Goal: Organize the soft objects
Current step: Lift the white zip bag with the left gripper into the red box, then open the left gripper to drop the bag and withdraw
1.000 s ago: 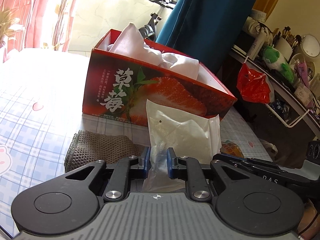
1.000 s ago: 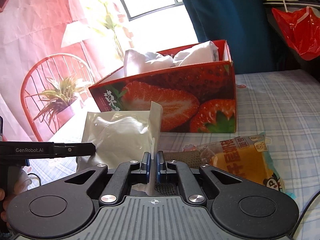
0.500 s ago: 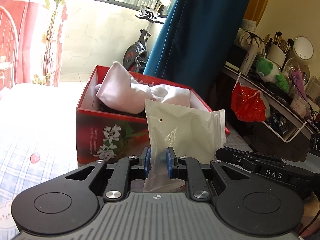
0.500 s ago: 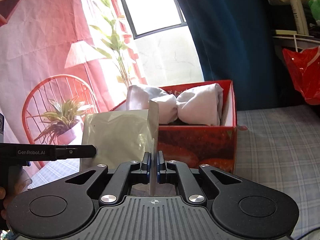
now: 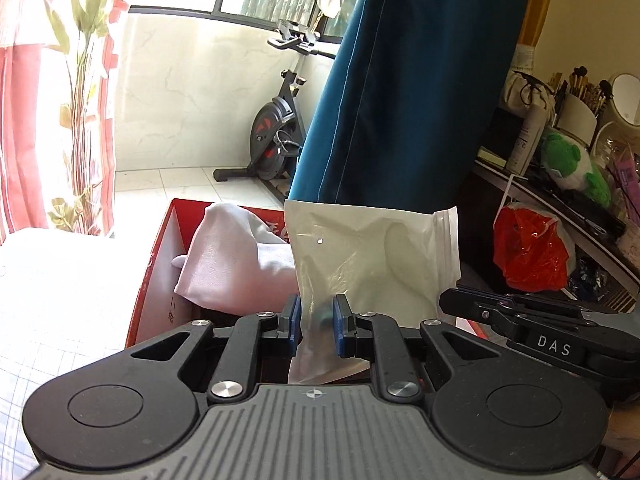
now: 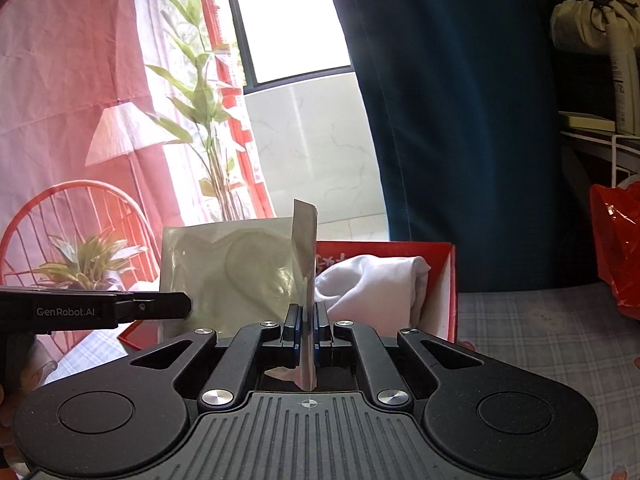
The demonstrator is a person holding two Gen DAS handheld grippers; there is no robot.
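Observation:
Both grippers hold one translucent white zip pouch (image 5: 372,256) upright in the air over the red strawberry box (image 5: 160,264). My left gripper (image 5: 316,320) is shut on the pouch's lower part. My right gripper (image 6: 306,320) is shut on its other edge; the pouch (image 6: 232,272) spreads to the left in the right wrist view. The box (image 6: 448,292) holds bundled white cloth (image 5: 236,264), also seen in the right wrist view (image 6: 372,284). The other gripper's body shows at the side of each view.
A checked tablecloth (image 6: 540,332) covers the table. A red plastic bag (image 5: 528,248) hangs from a cluttered shelf on the right. A dark blue curtain (image 5: 400,80) hangs behind the box. An exercise bike (image 5: 272,136) stands on the balcony.
Both grippers have risen with the pouch, from table level in front of the box to above its rim. The knitted cloth and the snack packet on the table have dropped out of view.

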